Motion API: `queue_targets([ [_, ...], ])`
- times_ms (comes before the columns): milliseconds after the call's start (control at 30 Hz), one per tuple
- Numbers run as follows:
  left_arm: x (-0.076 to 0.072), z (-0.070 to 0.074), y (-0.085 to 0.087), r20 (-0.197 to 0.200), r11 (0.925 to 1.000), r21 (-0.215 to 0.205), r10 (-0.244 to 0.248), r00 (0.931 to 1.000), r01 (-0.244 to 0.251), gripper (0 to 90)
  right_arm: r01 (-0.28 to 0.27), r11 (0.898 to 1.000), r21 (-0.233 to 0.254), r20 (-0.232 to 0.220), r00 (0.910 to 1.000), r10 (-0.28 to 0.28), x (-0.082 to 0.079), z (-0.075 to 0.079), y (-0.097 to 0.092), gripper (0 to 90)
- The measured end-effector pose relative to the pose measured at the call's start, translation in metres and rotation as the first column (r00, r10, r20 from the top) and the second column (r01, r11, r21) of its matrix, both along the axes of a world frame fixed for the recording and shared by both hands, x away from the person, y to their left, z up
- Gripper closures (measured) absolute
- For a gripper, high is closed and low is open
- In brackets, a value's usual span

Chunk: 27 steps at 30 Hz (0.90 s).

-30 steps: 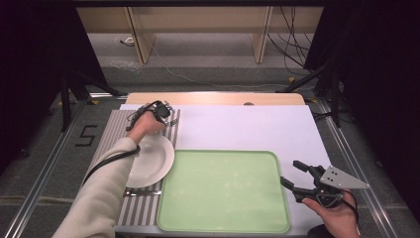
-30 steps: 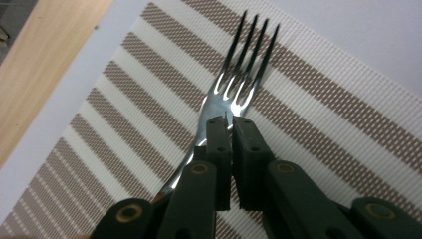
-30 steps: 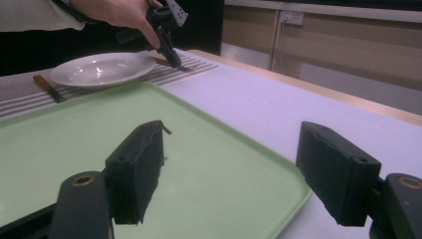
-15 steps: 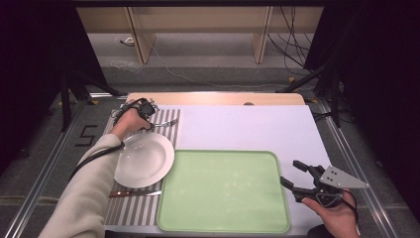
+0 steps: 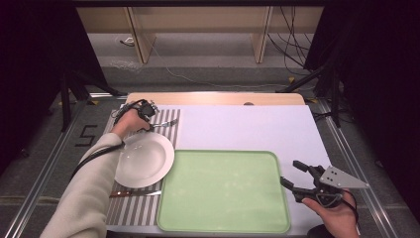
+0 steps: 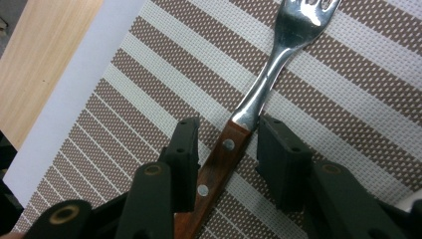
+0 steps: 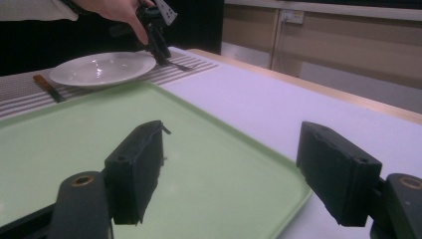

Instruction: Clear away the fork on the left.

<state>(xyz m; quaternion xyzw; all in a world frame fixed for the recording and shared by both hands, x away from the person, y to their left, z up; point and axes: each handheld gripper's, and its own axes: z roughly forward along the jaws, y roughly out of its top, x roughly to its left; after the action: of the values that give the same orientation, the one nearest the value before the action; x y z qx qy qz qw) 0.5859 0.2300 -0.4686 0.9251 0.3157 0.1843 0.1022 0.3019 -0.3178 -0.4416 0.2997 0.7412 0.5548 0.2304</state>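
Wooden-handled fork (image 6: 259, 94) | left hand-held gripper (image 6: 226, 149) straddling, unclosed | striped placemat (image 6: 149, 74)

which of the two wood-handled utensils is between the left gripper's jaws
The fork beyond the plate: the left gripper straddles its handle, jaws open. The knife lies untouched at the plate's near side.

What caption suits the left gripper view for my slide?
Open left tool straddles the wooden handle of a fork lying on a striped placemat.

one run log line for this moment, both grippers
left gripper: open, fingers astride fork handle on striped placemat | right gripper: open, idle over green tray edge
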Motion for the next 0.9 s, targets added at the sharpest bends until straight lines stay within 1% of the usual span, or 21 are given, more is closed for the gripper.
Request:
queue_targets([
  [100, 0.0002, 0.0001, -0.0009, -0.015, 1.0, -0.003, -0.004, 0.9999, 0.004, 64.7, 0.001, 1.0, 0.001, -0.002, 1.0, -0.001, -0.0001, 0.0001, 0.0, 27.7],
  [200, 0.0002, 0.0002, -0.002, -0.016, 0.9998, 0.009, -0.016, 0.9997, 0.016, 66.1, -0.005, 1.0, 0.008, 0.003, 1.0, 0.005, 0.0003, -0.0003, 0.0004, 27.7],
  [233, 0.0, 0.0001, -0.0037, -0.024, 0.9996, 0.015, -0.025, 0.9994, 0.025, 67.7, 0.0, 1.0, 0.001, 0.0, 1.0, 0.0, 0.0, 0.0, 0.0001, 27.7],
  [300, -0.0003, 0.0001, -0.0048, -0.027, 0.9994, 0.021, -0.027, 0.9993, 0.027, 71.1, 0.0, 1.0, 0.001, -0.002, 1.0, 0.0, -0.0001, 0.0, -0.0001, 27.7],
  [367, -0.0006, 0.0, -0.0049, -0.028, 0.9991, 0.022, -0.036, 0.999, 0.037, 71.4, -0.001, 1.0, 0.001, 0.0, 1.0, 0.001, -0.0001, -0.0001, 0.0001, 27.7],
  [400, -0.0007, 0.0001, -0.0049, -0.027, 0.9989, 0.024, -0.039, 0.9989, 0.039, 71.6, -0.007, 1.0, 0.009, 0.003, 1.0, 0.007, 0.0003, -0.0005, 0.0006, 27.7],
  [533, -0.0009, 0.0004, -0.0055, -0.034, 0.9981, 0.033, -0.051, 0.9982, 0.052, 72.9, -0.004, 1.0, 0.007, 0.002, 1.0, 0.004, 0.0002, -0.0003, 0.0005, 27.7],
  [600, -0.0008, 0.0005, -0.0058, -0.036, 0.9981, 0.033, -0.05, 0.9981, 0.051, 73.4, -0.003, 1.0, 0.003, 0.002, 1.0, 0.003, 0.0002, -0.0002, 0.0003, 27.7],
  [633, -0.0005, 0.0005, -0.0063, -0.042, 0.9984, 0.034, -0.044, 0.9982, 0.046, 74.1, -0.004, 1.0, 0.009, 0.005, 1.0, 0.004, 0.0004, -0.0003, 0.0005, 27.7],
  [667, -0.0002, 0.0006, -0.0066, -0.045, 0.9985, 0.035, -0.04, 0.9982, 0.042, 74.5, 0.001, 1.0, 0.004, -0.002, 1.0, -0.001, -0.0001, 0.0002, 0.0, 27.7],
  [833, -0.0007, 0.0003, -0.0088, -0.043, 0.9984, 0.047, -0.031, 0.9986, 0.033, 74.9, -0.002, 1.0, 0.007, -0.002, 1.0, 0.002, 0.0001, -0.0001, 0.0, 27.7],
  [900, -0.0006, 0.0002, -0.0087, -0.044, 0.9987, 0.042, -0.026, 0.9987, 0.028, 74.9, -0.003, 1.0, 0.005, 0.0, 1.0, 0.003, 0.0002, -0.0001, 0.0, 27.7],
])
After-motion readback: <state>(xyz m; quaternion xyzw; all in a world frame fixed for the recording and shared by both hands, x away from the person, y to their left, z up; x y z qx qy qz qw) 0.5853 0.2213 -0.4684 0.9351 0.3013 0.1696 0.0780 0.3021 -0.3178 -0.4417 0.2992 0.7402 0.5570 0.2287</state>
